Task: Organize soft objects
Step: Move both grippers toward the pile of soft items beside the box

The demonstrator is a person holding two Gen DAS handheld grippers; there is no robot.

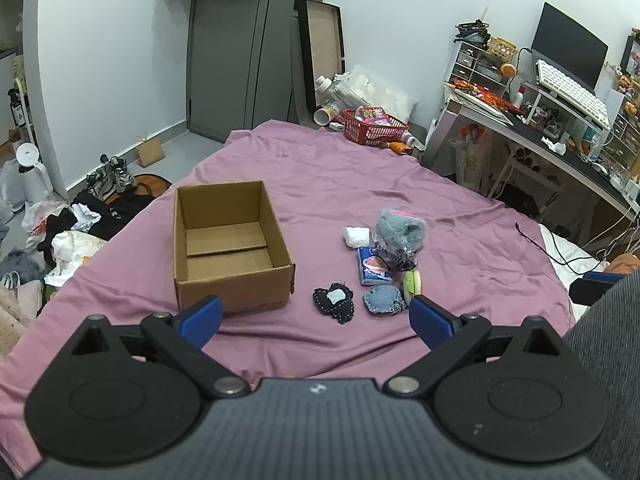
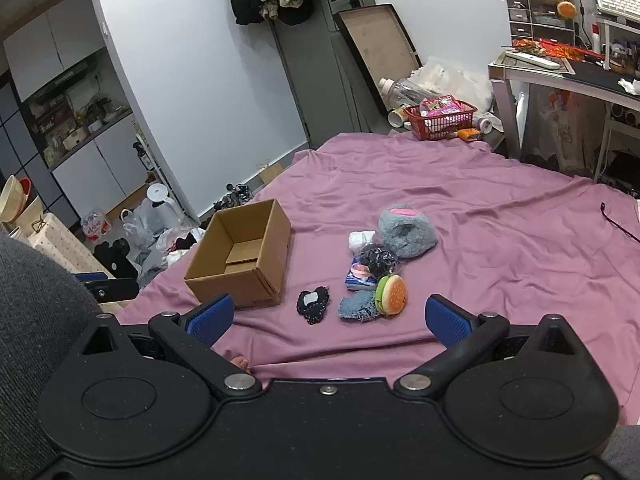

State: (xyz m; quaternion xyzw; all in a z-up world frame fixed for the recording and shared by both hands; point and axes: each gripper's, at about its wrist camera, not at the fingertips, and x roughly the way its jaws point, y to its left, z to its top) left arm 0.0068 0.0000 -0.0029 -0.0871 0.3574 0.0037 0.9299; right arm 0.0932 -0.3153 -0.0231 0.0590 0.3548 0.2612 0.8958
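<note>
Both the left gripper [image 1: 316, 316] and right gripper [image 2: 328, 318] hover spread wide and empty; nearest ahead lies the black stitched fabric patch [image 2: 313, 305], between the fingers; the empty brown cardboard box [image 2: 244, 254] sits beyond, leftward.

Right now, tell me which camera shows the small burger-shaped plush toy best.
The right wrist view. There the burger-shaped plush toy shows its orange bun face, green layer and round outline, lying beside the frayed denim patch. The left wrist view catches only a thin edge-on sliver of it, so its shape is hard to read.
</note>
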